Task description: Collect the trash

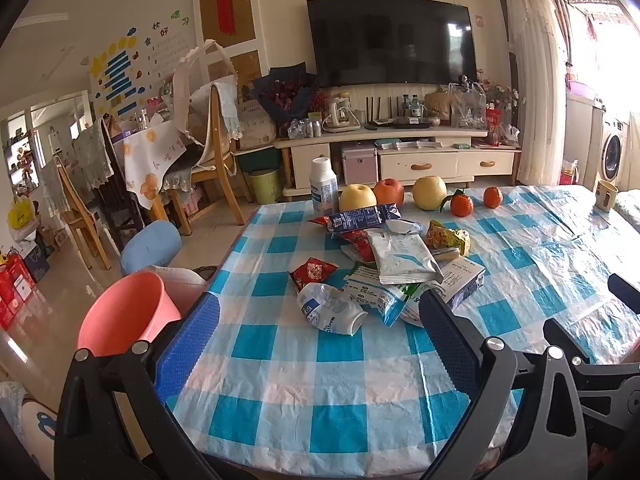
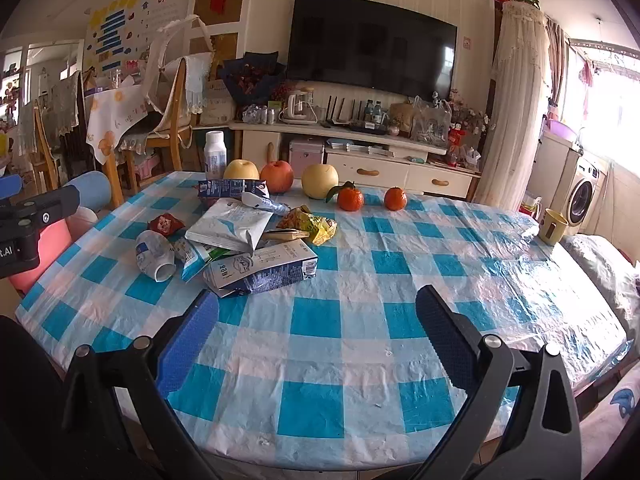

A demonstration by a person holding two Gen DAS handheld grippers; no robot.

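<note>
A pile of trash lies on the blue-checked tablecloth (image 1: 320,400): a crushed plastic bottle (image 1: 330,309), a red snack wrapper (image 1: 314,271), a white foil pouch (image 1: 402,256), a flattened milk carton (image 1: 460,280) and a yellow wrapper (image 1: 448,237). A pink bin (image 1: 124,312) stands off the table's left edge. My left gripper (image 1: 320,312) is open and empty, just before the crushed bottle. My right gripper (image 2: 318,304) is open and empty, near the flattened carton (image 2: 264,270); the bottle (image 2: 154,254) lies to its left.
Apples, pears and two tangerines (image 1: 460,204) line the table's far side with an upright white bottle (image 1: 323,186). A yellow mug (image 2: 552,226) stands far right. Chairs (image 1: 216,148) and a blue stool (image 1: 150,244) stand left of the table. A TV stand (image 1: 400,140) is behind.
</note>
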